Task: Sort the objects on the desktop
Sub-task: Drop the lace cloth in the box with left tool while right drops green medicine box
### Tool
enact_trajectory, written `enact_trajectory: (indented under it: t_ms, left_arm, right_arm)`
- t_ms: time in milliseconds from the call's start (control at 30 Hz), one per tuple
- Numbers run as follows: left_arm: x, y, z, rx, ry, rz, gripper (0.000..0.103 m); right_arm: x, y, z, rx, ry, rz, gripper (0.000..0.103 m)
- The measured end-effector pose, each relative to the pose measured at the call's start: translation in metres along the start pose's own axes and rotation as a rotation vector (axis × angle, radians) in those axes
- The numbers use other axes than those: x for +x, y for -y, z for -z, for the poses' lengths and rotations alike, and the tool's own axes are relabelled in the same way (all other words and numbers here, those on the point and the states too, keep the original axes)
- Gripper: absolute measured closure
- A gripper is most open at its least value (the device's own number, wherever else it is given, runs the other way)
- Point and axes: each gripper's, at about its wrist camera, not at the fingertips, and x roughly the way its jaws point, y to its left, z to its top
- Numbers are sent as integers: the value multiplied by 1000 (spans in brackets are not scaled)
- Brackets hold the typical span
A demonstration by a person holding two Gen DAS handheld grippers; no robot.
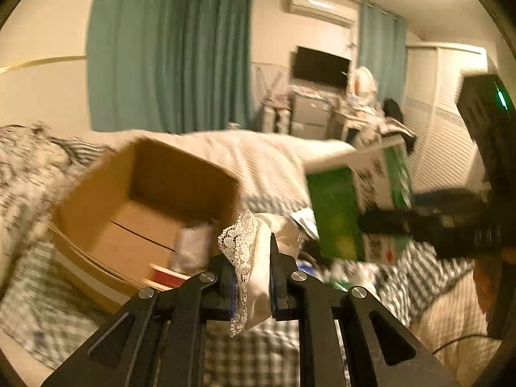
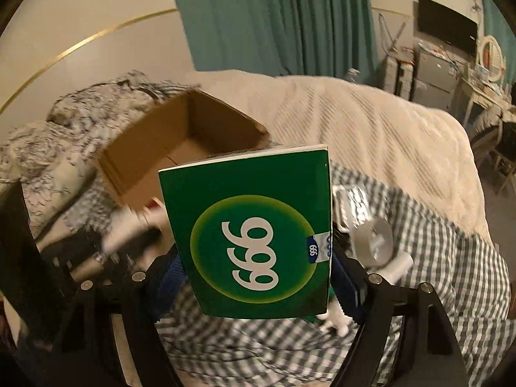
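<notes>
My left gripper (image 1: 253,285) is shut on a white cloth item with lace trim (image 1: 250,248), held above the checked bedspread, just right of an open cardboard box (image 1: 106,193). My right gripper (image 2: 256,277) is shut on a green box marked 999 (image 2: 251,242), held upright in the air in front of the same cardboard box (image 2: 154,142). The green box also shows in the left wrist view (image 1: 342,213), with the right gripper's black fingers (image 1: 403,222) on it. The cardboard box holds a red and white item (image 1: 167,274) at its near corner.
Everything lies on a bed with a checked cloth (image 2: 419,258) and a cream quilt (image 2: 371,129). A round white part (image 2: 375,242), a white tube (image 2: 400,267) and a foil pack (image 2: 351,203) lie right of the green box. A crumpled patterned blanket (image 2: 64,119) lies behind the cardboard box.
</notes>
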Motion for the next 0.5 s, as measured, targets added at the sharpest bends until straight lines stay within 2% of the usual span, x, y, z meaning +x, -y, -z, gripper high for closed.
enact_trajectory:
  t_ms: [233, 333, 500]
  left_arm:
    - [-15, -57, -43, -29, 61, -141, 89]
    - [-8, -78, -42, -44, 68, -184, 89]
    - [13, -122, -20, -116, 49, -219, 89]
  right_arm:
    - [7, -39, -37, -23, 31, -69, 24]
    - [19, -54, -54, -40, 32, -93, 24]
    - [54, -71, -77, -52, 33, -101, 24]
